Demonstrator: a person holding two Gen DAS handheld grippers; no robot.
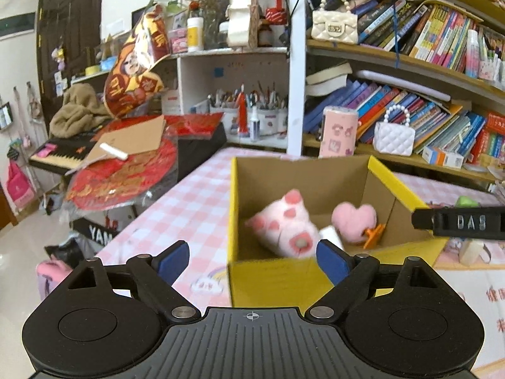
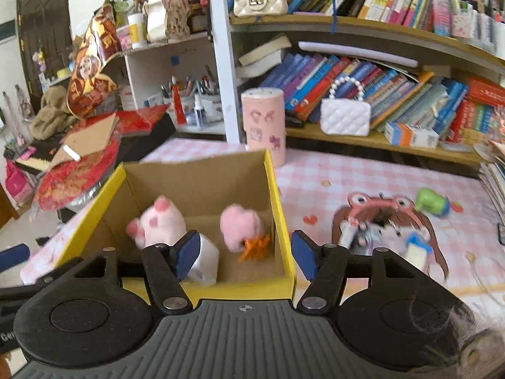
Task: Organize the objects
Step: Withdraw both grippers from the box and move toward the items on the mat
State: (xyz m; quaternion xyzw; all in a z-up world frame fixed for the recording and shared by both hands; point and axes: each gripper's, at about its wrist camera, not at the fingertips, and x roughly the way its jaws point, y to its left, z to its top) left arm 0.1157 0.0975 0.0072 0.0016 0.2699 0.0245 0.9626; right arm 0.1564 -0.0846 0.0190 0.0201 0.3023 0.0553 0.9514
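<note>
Item: yellow-edged cardboard box (image 2: 202, 177), open-topped, standing on the pink checked tablecloth (image 2: 331, 177) near the table's left side; holds a pink-and-white pig plush (image 2: 161, 221) to the left, a pink heart plush (image 2: 241, 229) to the right, an orange clip (image 2: 255, 248) touching the heart's lower edge, and a white block (image 2: 205, 260) against the near wall.

Left gripper (image 1: 252, 260): spread wide, nothing between its blue pads (image 1: 172, 260); it hangs above the box's near left corner, the pig just beyond the right pad.

Right gripper (image 2: 244, 252): partly spread, pinching nothing; its left pad sits in front of the white block, its right pad outside the box's right wall, so the wall falls between the pads in this view.

Still loose on the cloth, right of the box: a flat cartoon-girl figure (image 2: 388, 221) with small blurred pieces on it, a green toy (image 2: 430, 202) beyond it, a pink printed canister (image 2: 263, 120) standing behind the box.

Hazards, as judged: the box looks light, and a pad catching its rim on the way out could drag or tip it toward the table edge and spill the plush; the two grippers are close over the same box and could knock each other; a reach for the flat figure may scatter the small pieces lying on it; the round green toy may roll if nudged rather than gripped.
</note>
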